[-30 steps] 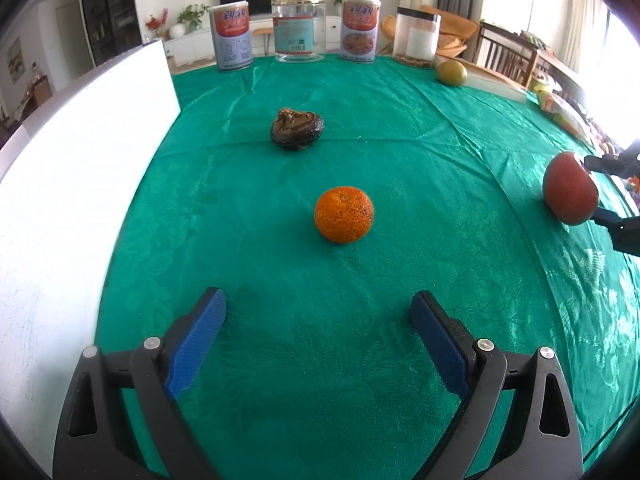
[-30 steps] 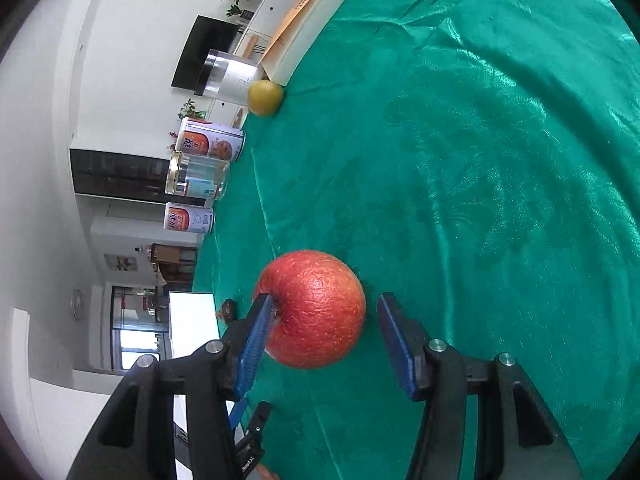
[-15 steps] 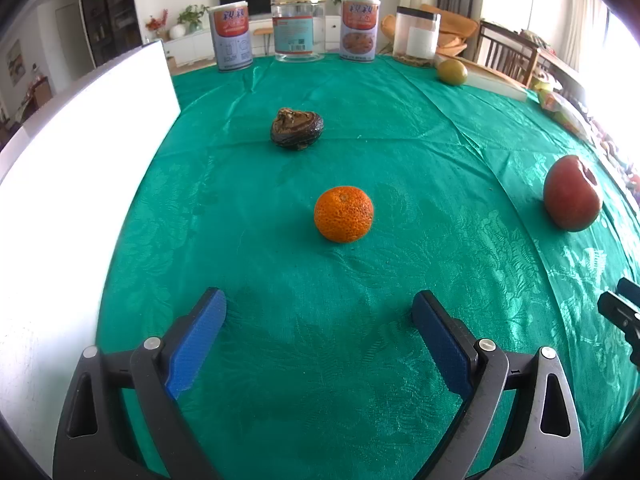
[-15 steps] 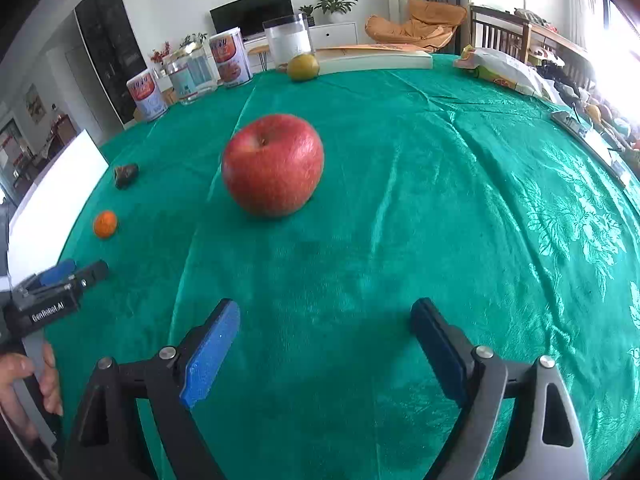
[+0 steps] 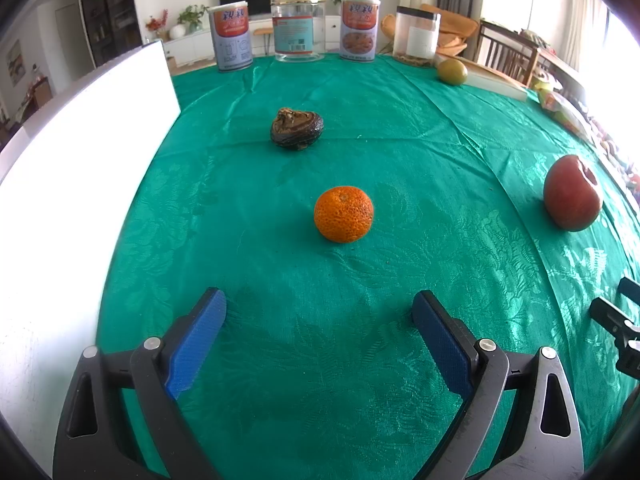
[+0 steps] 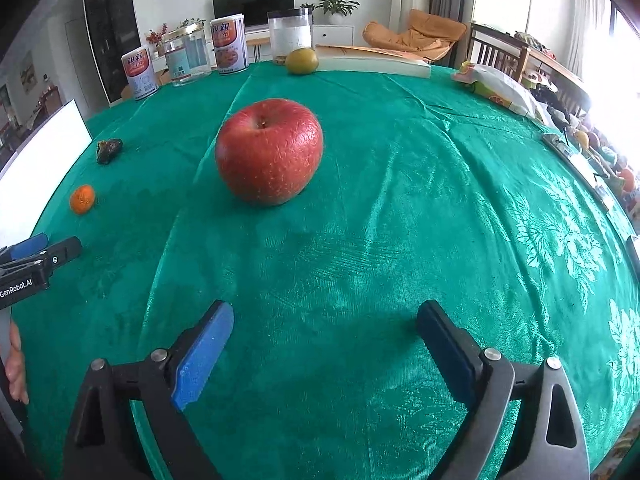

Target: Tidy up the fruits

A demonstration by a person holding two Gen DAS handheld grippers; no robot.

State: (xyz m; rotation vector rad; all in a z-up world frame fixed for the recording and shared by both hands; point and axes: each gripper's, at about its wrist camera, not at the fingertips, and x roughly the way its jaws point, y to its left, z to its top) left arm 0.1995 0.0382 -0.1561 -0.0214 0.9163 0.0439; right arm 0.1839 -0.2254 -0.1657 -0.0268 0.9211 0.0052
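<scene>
A small orange mandarin (image 5: 343, 214) lies on the green tablecloth (image 5: 360, 380), straight ahead of my open, empty left gripper (image 5: 320, 312). A dark shrivelled fruit (image 5: 296, 128) lies farther back. A red apple (image 5: 572, 193) stands upright at the right. In the right wrist view the apple (image 6: 269, 157) stands ahead of my open, empty right gripper (image 6: 324, 328), a little to the left. The mandarin (image 6: 82, 199) and the dark fruit (image 6: 109, 151) lie at the left there. A yellow-green fruit (image 6: 301, 61) sits at the far edge.
A white board (image 5: 68, 200) stands along the table's left side. Two tins (image 5: 231, 36) and two clear jars (image 5: 295, 27) line the far edge, beside a long flat white box (image 6: 372, 65). A snack bag (image 6: 500, 88) lies at the far right.
My right gripper let go of the apple, drew back from it and levelled out. The apple now stands alone on the cloth. My left gripper has not moved.
</scene>
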